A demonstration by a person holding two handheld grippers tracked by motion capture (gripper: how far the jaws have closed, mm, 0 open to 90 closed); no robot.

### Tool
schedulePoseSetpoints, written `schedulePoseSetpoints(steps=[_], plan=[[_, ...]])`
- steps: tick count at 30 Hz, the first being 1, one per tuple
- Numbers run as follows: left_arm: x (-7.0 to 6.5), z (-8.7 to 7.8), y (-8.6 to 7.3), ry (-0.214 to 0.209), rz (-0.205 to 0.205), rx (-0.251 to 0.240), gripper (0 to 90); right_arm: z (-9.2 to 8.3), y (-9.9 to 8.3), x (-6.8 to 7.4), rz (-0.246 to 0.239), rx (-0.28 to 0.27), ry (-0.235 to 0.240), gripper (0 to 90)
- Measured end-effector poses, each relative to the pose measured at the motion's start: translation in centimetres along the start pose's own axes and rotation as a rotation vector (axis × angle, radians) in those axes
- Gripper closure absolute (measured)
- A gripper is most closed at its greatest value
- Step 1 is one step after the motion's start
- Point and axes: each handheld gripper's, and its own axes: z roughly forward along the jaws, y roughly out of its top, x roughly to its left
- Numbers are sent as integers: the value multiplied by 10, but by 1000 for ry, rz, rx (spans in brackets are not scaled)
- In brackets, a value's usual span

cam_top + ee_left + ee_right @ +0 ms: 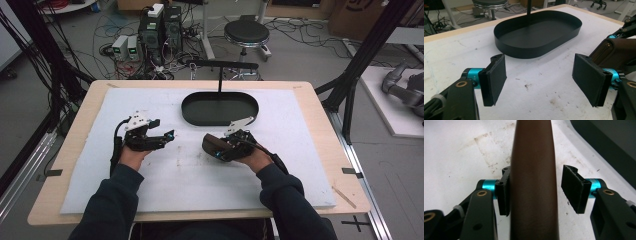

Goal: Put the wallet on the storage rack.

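A brown leather-like zip case (212, 144) lies on the white mat in front of my right hand; its zip edge (602, 52) shows at the right of the left gripper view. My right gripper (223, 150) straddles the case (533, 170). One pad rests against its side, the other pad (573, 188) stands off with a visible gap, so the jaws are open around it. My left gripper (167, 139) hovers over the mat to the left of the case. In its own view the left gripper (541, 80) is wide open with only bare mat between the jaws.
A black oval tray (220, 121) sits at the far middle of the mat, its wall (529, 50) close beyond the left gripper, its corner (614, 145) at upper right. A thin black T-shaped stand (220, 75) rises behind it. White mat (190, 175) covers the wooden table.
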Motion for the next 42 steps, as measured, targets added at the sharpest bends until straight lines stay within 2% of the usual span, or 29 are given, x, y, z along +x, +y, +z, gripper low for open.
schedulePoseSetpoints(steps=[4, 5, 8, 9, 12, 15, 17, 18, 20, 22, 24, 26, 27, 30, 31, 34, 38, 41, 42], plan=[[3, -3, -2, 8, -4, 3, 273, 3, -2, 1, 4, -1, 6, 443], [4, -4, -3, 11, -3, 5, 273, 4, -3, 2, 10, 7, 8, 462], [8, -7, -5, 24, -5, 6, 273, 8, -4, 2, -1, 23, 24, 590], [9, -9, -6, 27, -7, 5, 272, 8, -5, 2, -6, 18, 19, 634], [14, -13, -8, 42, -11, 3, 273, 3, -4, 1, -10, -1, -3, 656], [17, -17, -11, 51, -13, 2, 273, -8, -3, -6, 20, -75, -19, 660], [18, -18, -12, 52, -12, 3, 273, -20, -3, -18, 73, -145, -48, 661], [18, -18, -12, 54, -15, 1, 273, -24, -3, -24, 104, -153, -51, 661], [19, -19, -13, 55, -12, 3, 273, -34, -1, -43, 161, -161, -103, 660], [20, -19, -14, 59, -15, 3, 273, -42, 1, -60, 215, -189, -132, 659], [20, -19, -14, 59, -12, 4, 273, -47, 5, -74, 243, -199, -176, 658], [20, -19, -14, 58, -12, 8, 273, -48, 10, -92, 300, -210, -199, 658], [20, -19, -14, 57, -12, 6, 272, -47, 11, -98, 310, -211, -210, 658], [20, -18, -15, 59, -14, 6, 272, -36, 12, -122, 409, -216, -217, 656], [20, -18, -15, 58, -12, 9, 272, -31, 12, -127, 453, -221, -200, 656], [20, -17, -15, 55, -11, 13, 273, -13, 11, -137, 543, -239, -175, 655], [20, -16, -15, 53, -13, 13, 273, 11, 9, -143, 621, -241, -136, 650], [20, -16, -16, 52, -11, 17, 273, 28, 8, -144, 632, -212, -136, 618], [20, -16, -16, 51, -11, 18, 272, 30, 8, -144, 629, -212, -153, 547]])
